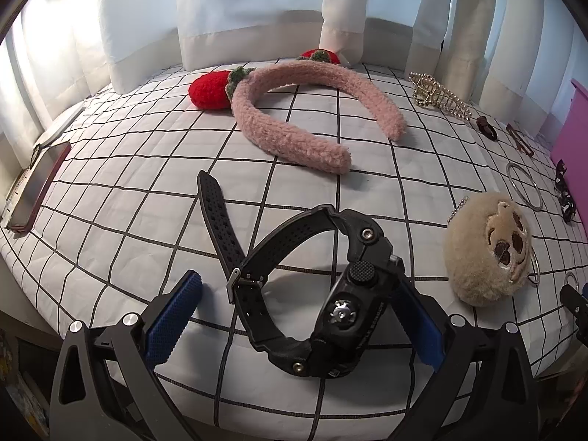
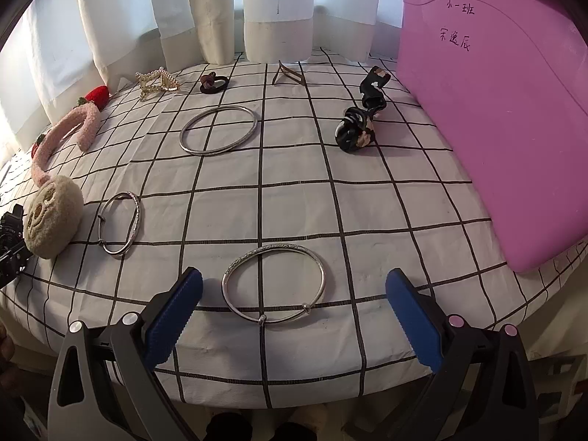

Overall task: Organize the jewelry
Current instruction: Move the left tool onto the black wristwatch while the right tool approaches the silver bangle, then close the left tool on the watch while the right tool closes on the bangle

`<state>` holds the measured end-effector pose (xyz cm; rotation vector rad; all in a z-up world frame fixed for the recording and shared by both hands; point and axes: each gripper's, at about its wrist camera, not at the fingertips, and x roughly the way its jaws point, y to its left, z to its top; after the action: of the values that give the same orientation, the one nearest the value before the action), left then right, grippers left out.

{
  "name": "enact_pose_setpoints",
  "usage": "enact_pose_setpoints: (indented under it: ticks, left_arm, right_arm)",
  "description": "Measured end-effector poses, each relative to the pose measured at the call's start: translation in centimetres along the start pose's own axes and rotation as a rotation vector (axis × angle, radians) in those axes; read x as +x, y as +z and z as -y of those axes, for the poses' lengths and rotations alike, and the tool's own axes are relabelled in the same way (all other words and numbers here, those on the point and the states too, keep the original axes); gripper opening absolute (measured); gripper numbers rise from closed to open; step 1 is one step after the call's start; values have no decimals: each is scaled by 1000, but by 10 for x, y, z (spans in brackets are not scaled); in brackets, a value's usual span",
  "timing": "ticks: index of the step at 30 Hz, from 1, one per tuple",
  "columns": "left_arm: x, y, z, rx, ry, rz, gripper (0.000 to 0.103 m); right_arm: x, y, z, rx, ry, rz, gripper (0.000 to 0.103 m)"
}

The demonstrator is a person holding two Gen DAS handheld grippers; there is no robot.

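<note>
Left wrist view: the left gripper (image 1: 294,316) is straddling a black rubber-strapped wristwatch (image 1: 316,294) with fingers spread, while the right gripper (image 2: 294,312) is hovering agape over a thin silver bangle (image 2: 273,281) near the checked tablecloth's (image 2: 386,213) front edge.

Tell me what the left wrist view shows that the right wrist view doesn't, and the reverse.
Only the left wrist view: the whole black watch between the open jaws of the left gripper, and a phone at the table's far left edge.

Only the right wrist view: the open right gripper facing a silver bangle, a second small bangle, and the pink box's handwriting.

Both: pink headband, plush keychain, gold hair clip, large silver ring, black scrunchie, checked cloth.
</note>
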<state>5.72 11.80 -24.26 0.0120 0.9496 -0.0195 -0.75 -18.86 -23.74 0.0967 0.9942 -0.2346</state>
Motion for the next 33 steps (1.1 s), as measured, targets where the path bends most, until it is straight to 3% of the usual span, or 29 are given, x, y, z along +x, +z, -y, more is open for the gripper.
enact_pose_setpoints:
  ticks: [5, 9, 10, 11, 13, 24, 33]
  left_arm:
    - [0, 1, -1, 7, -10, -4, 96]
    - [-4, -1, 2, 24, -27, 9, 81]
    - [-6, -1, 3, 33, -34, 12, 75]
    - [-6, -1, 5, 40, -33, 12, 75]
    - [-6, -1, 5, 33, -38, 12, 74]
    - [-13, 2, -2, 6, -53, -3, 72]
    - [-44, 20, 5, 49, -61, 56, 72]
  right_arm:
    - [-2, -1, -1, -19, 13, 4, 93]
    - [-4, -3, -3, -28, 30, 9, 88]
    - [-6, -3, -5, -42, 36, 14, 80]
    - [-8, -3, -8, -60, 42, 19, 64]
    - [-10, -2, -15, -86, 40, 19, 53]
    - [-18, 4, -14, -75, 53, 34, 53]
    - [-42, 23, -22, -64, 87, 76, 53]
